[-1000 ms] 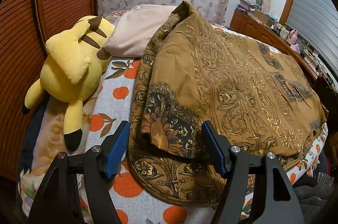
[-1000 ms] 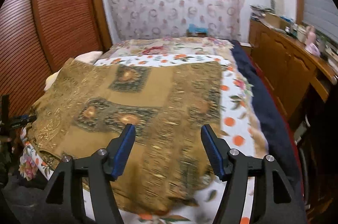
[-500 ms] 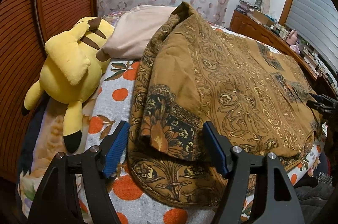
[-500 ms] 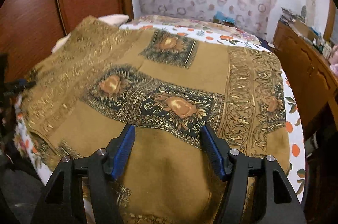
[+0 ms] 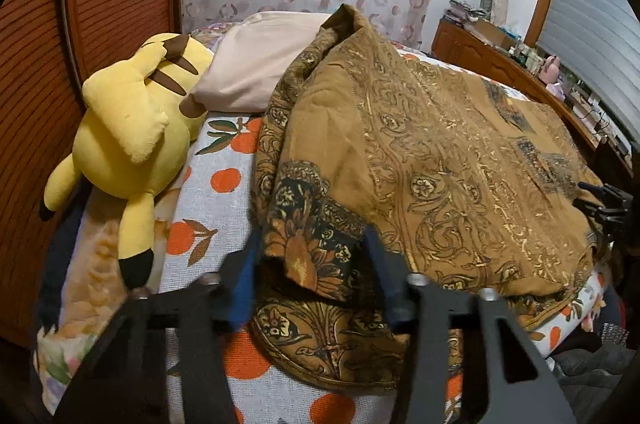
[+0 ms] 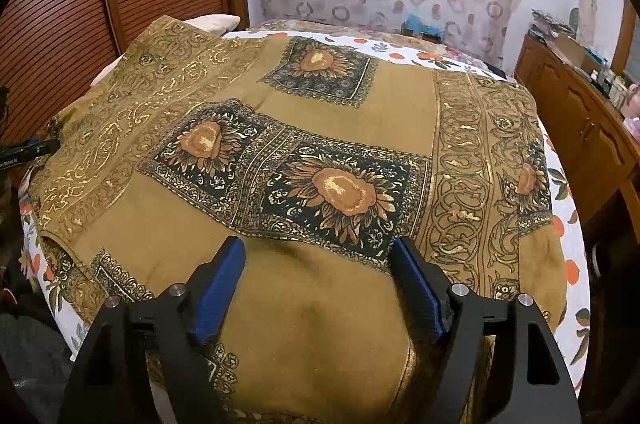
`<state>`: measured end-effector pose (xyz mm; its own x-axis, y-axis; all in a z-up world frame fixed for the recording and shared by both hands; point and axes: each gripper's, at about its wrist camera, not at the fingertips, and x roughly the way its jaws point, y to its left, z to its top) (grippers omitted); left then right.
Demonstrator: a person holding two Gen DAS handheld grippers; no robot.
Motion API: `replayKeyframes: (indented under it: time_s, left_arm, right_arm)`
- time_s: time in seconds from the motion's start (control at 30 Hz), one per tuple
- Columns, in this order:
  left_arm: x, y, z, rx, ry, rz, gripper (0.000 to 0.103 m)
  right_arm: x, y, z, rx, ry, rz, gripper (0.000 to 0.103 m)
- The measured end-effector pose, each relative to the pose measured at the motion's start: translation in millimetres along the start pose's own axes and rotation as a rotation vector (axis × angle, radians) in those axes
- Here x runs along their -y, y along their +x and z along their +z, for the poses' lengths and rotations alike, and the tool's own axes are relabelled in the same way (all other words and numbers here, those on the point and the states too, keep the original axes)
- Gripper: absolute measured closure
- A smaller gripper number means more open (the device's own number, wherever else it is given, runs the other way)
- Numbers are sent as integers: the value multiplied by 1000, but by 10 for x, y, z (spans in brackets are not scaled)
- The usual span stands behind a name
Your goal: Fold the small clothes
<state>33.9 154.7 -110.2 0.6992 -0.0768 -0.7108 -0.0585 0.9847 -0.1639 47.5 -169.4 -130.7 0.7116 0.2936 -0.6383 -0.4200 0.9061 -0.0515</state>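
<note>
A mustard-brown garment (image 5: 432, 160) with gold scrollwork and dark sunflower panels lies spread over the bed. In the left wrist view, a folded flap with a sunflower print (image 5: 316, 236) lies between the blurred fingers of my left gripper (image 5: 312, 264). Its jaws are closing around the flap, and the cloth does not look pinched. In the right wrist view, my right gripper (image 6: 318, 256) hovers just over the garment (image 6: 320, 128) near its front edge. Its jaws are opening and nothing is gripped between them. Each gripper shows at the edge of the other's view.
A yellow plush toy (image 5: 128, 140) and a pale pillow (image 5: 260, 60) lie left of the garment, against a wooden slatted wall (image 5: 100, 4). The bedsheet (image 5: 216, 184) has orange fruit prints. A wooden cabinet (image 6: 580, 128) with clutter runs along the right.
My left gripper's fingers have come closer together around the flap. My right gripper came down and in over the garment, and its fingers have spread a little wider.
</note>
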Motion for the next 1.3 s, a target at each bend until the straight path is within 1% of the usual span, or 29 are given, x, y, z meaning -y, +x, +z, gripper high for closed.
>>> replayKeyframes:
  time_s: [0.03, 0.07, 0.1, 0.13, 0.2, 0.4, 0.57, 0.7, 0.8, 0.9, 1.13, 1.23, 1.3]
  left_arm:
    - [-5, 3, 1, -2, -3, -6, 77]
    - [-17, 5, 2, -5, -8, -16, 81]
    - [-31, 7, 3, -8, -17, -34, 92]
    - [-35, 8, 1, -7, -24, -48, 94]
    - [-18, -14, -5, 7, -26, -53, 95]
    - [62, -188, 75, 88, -32, -80, 95]
    - [173, -321, 244, 148, -24, -104, 95]
    - [348, -361, 436, 184, 3, -156, 95]
    - [546, -357, 595, 210, 39, -192, 95]
    - [804, -353, 766, 229, 78, -239, 95]
    - [1600, -350, 1162, 261, 197, -380, 95]
    - [1949, -348, 1273, 256, 246, -455, 95]
    - [2164, -369, 1318, 253, 283, -488, 95]
  right_arm:
    - [-15, -9, -11, 3, -3, -6, 24]
    - [-23, -13, -25, 7, -4, -11, 24]
    - [-23, -15, -30, 12, -1, -10, 24]
    - [-20, -20, -47, 18, 0, -8, 24]
    - [-25, -32, -82, 28, 2, -5, 24]
    - [-11, -65, -152, 39, 27, -10, 24]
    - [28, -150, -211, 43, 62, -10, 23]
    - [109, -211, -244, 37, 81, 14, 23]
    - [148, -251, -228, 29, 68, 6, 23]
    - [216, -344, -229, 47, 72, -34, 23]
    - [562, -795, -255, 132, 135, -116, 23]
    - [695, -928, -301, 145, 153, -152, 23]
    - [771, -999, -339, 149, 164, -169, 23]
